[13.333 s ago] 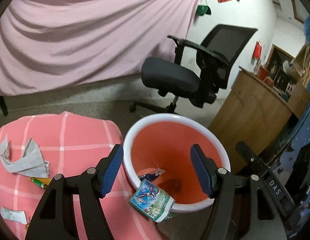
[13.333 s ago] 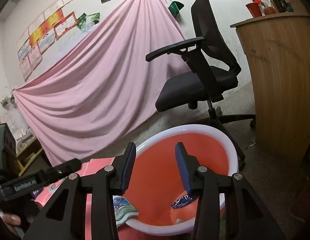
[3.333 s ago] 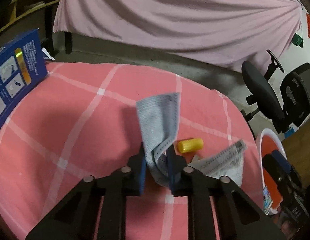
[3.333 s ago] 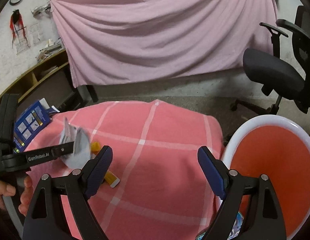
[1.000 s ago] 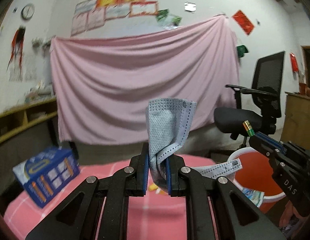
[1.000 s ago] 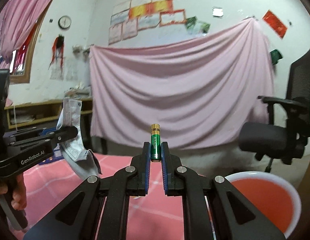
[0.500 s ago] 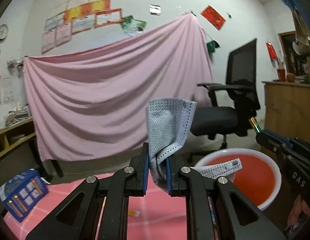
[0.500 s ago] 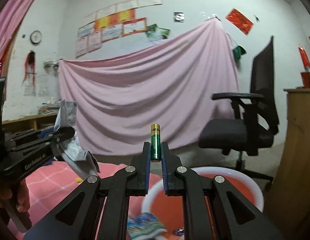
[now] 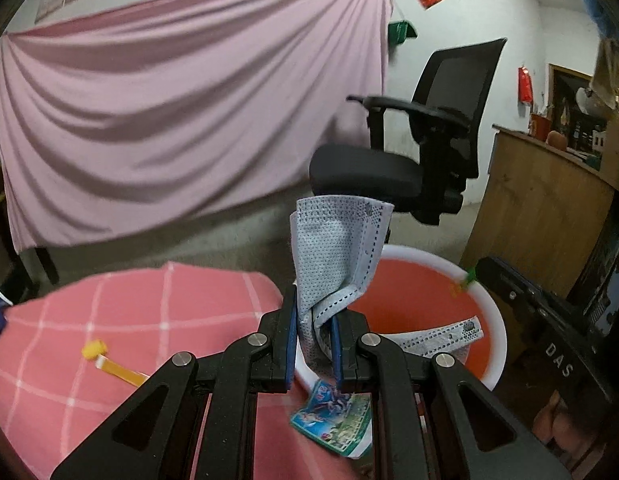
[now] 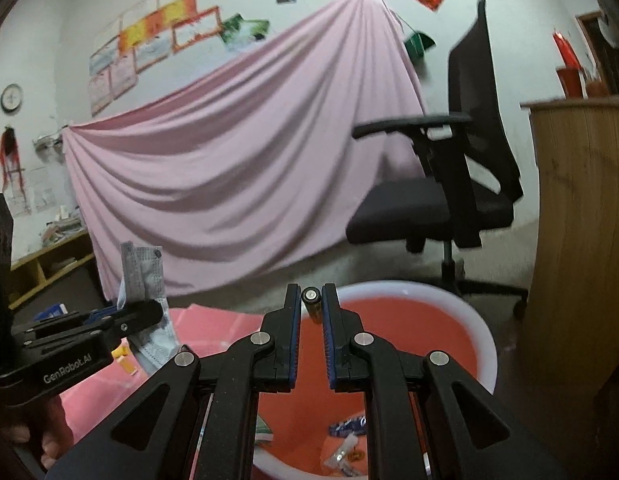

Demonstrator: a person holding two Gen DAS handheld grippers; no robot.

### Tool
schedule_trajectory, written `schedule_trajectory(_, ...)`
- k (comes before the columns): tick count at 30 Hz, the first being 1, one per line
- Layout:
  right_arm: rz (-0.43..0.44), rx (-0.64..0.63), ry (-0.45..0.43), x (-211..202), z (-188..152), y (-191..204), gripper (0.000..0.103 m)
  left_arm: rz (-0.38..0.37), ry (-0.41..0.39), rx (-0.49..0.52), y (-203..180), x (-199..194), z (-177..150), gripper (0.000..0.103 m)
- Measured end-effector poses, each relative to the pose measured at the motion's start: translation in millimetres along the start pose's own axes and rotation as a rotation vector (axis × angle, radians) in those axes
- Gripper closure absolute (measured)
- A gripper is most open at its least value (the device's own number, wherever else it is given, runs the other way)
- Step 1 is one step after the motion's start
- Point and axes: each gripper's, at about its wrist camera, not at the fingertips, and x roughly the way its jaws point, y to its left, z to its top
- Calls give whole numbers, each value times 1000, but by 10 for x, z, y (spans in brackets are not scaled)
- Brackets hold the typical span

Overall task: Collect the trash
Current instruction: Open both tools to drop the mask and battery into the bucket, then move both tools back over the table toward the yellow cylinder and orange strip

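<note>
Pinching hard, the left gripper [image 9: 313, 332] had its blue pads clamped on a crumpled grey face mask [image 9: 336, 248], which stood up out of the jaws with one strip trailing off to the right over the bin's near rim. Over on the other side, the right gripper [image 10: 311, 312] was pressed tight on a small battery [image 10: 311, 300], its gold-capped end poking up between the pads. Both tools were hovering at the red bin with the white rim [image 10: 483, 344], which sat on the floor right against the pink checked tablecloth [image 9: 149, 304]. Down inside the bin lay a few scraps of wrappers [image 10: 347, 426], and a colourful printed packet [image 9: 333, 416] hung over the bin's near edge where it met the cloth. Back on the cloth, a yellow cap [image 9: 94, 349] and an orange strip [image 9: 121, 372] lay together, well apart from the bin. Behind it all stood a black office chair [image 9: 409, 160], a pink sheet [image 9: 169, 112] draped on the wall, and a wooden counter [image 9: 541, 208] off to the right.
</note>
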Motion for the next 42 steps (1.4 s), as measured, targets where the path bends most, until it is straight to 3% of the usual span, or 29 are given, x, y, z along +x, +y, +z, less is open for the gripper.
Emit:
schedule_trajectory(7, -29, 15, 75, 106, -50, -59, 94, 18, 149, -65, 5, 370, 114, 87)
schedule_trajectory(9, -46, 18, 95, 135, -74, -76, 85, 11, 181, -89, 70, 392, 96, 66)
schedule_trajectory(10, -52, 20, 99, 139, -82, -84, 82, 9, 187, -104, 90, 404, 98, 62)
schedule_trajectory(11, -55, 24, 102, 140, -86, -92, 76, 6, 185, -117, 116, 400, 93, 60)
schedule_trajectory(16, -73, 38, 107, 126, -81, -109, 74, 25, 197, -108, 192, 380, 68, 54)
schedule_trajectory(25, -80, 42, 77, 90, -14, -69, 55, 51, 139, -132, 374, 105, -52, 52)
schedule_trajectory(28, -79, 45, 58, 82, 33, -39, 49, 62, 103, -138, 456, -41, -39, 47)
schedule_trajectory(30, -71, 50, 38, 60, 56, -6, 29, 74, 69, -138, 517, -145, -23, 43)
schedule_trajectory(33, -48, 56, -10, -6, 118, 57, 25, 94, 15, -138, 618, -334, 1, 41)
schedule_trajectory(34, -43, 56, -23, -19, 134, 76, 23, 106, -7, -139, 659, -411, 11, 39)
schedule_trajectory(36, -23, 60, -71, -75, 172, 140, 16, 125, -44, -140, 721, -534, 5, 23)
schedule_trajectory(37, -13, 62, -90, -94, 195, 170, 14, 136, -71, -142, 762, -613, 1, 20)
schedule_trajectory(39, 11, 66, -134, -139, 226, 246, 0, 146, -127, -139, 846, -779, -11, 10)
schedule_trajectory(42, 42, 61, -181, -171, 262, 366, 0, 155, -185, -113, 962, -974, -27, 3)
